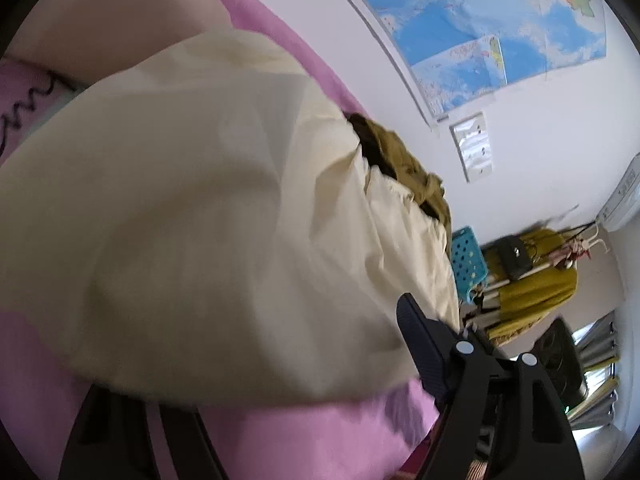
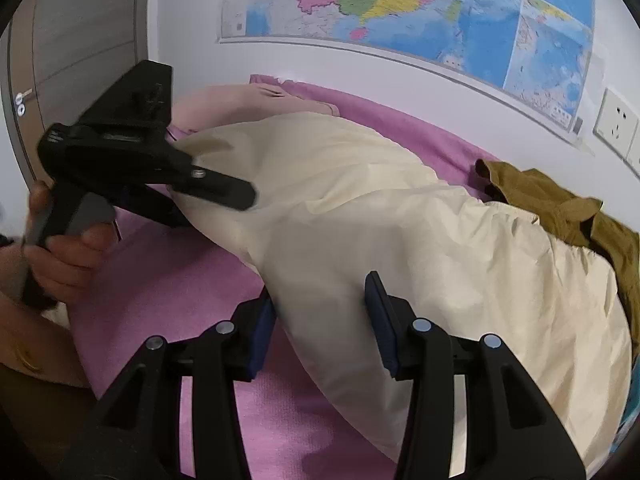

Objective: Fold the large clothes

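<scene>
Cream garment [image 2: 400,240] lies spread lengthwise on the pink bedsheet [image 2: 168,280], under a wall map [image 2: 400,8]; its far end overlaps an olive-brown garment [image 2: 560,208], and a pale pink garment [image 2: 240,100] sits near the head of the bed. Right gripper [image 2: 320,320]: fingers wide apart, straddling the near edge of the cream cloth, nothing pinched yet. Left gripper [image 2: 224,196], seen from the right wrist view, hangs over the cloth's left end near its edge, held in the person's left hand [image 2: 64,264]; one dark finger [image 1: 420,336] shows in its own view, the other is hidden under the cloth or out of frame, so cannot tell how far open it is or whether it has hold of fabric. Judgement: step in hand is taking hold of the near edge for a fold. To do it well: close the right fingers on the hem only, not the bedsheet beneath; match the left grip at a similar spot along the same edge; lift both evenly so the fold line stays straight; keep the fold off the olive-brown garment so that it is not dragged along
</scene>
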Demonstrator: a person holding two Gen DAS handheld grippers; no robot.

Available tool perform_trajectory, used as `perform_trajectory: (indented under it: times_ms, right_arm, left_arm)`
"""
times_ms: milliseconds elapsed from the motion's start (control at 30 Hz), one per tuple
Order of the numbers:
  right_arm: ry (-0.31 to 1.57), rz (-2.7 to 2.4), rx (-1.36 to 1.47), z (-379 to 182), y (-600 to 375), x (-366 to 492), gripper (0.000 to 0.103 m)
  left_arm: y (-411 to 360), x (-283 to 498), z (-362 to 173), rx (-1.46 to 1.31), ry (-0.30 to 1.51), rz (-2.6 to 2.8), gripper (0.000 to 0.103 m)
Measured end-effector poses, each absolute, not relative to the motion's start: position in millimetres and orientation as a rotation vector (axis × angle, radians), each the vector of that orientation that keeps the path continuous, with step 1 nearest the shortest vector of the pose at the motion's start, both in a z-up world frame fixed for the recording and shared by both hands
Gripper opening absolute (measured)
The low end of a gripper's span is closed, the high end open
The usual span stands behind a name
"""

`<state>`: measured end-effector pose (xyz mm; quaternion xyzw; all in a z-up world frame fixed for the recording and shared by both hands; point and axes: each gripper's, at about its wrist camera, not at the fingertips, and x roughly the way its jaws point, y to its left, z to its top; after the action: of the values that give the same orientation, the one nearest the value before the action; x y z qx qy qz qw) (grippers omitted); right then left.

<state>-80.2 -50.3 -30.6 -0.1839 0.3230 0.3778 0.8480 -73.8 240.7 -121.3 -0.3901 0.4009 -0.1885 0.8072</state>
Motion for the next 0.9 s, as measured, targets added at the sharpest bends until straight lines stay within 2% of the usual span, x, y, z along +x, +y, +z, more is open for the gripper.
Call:
perform_trajectory:
  times_ms: [133,167,200,233,267,333,500,700,900]
  right_arm:
    - [0.720,0.801,-0.321,-30.6,-56.4,-78.5,0.047]
    - [0.733,0.809,-0.289,-29.4,-61.1,-79.9,0.051]
    - [0.742,0.812,-0.261,-27.9,-66.0,-81.4,0.062]
    - [0.754,0.819,-0.203,-25.5,-78.0,-83.9,0.068]
    - [0.765,0.831,-0.130,-23.5,-93.9,-86.8,0.072]
    - [0.813,0.825,0.008,-24.5,-128.2,-90.2,0.073]
    - [0.955,0.668,0.369,-53.1,-231.3,-101.3,0.075]
    - [0.974,0.487,0.682,-86.8,-299.0,-100.7,0.074]
    - [0.922,0.394,0.676,-86.9,-291.7,-80.3,0.074]
  left_arm:
    - [236.9,-45.1,-123.7,-0.869,0.887,-0.387,0.072]
    - [233.0,-41.1,-122.9,-0.857,0.900,-0.379,0.070]
    - [226.1,-36.7,-121.6,-0.814,0.928,-0.354,0.063]
    - [222.5,-36.8,-120.9,-0.770,0.945,-0.330,0.055]
    - [219.2,-35.0,-121.2,-0.731,0.957,-0.309,0.052]
    - [214.3,-36.3,-118.4,-0.651,0.966,-0.283,0.038]
    - [215.2,-36.8,-118.6,-0.621,1.015,-0.308,0.027]
    - [210.2,-36.3,-110.7,-0.566,1.081,-0.314,0.028]
    - [214.7,-36.6,-113.3,-0.542,1.115,-0.331,0.036]
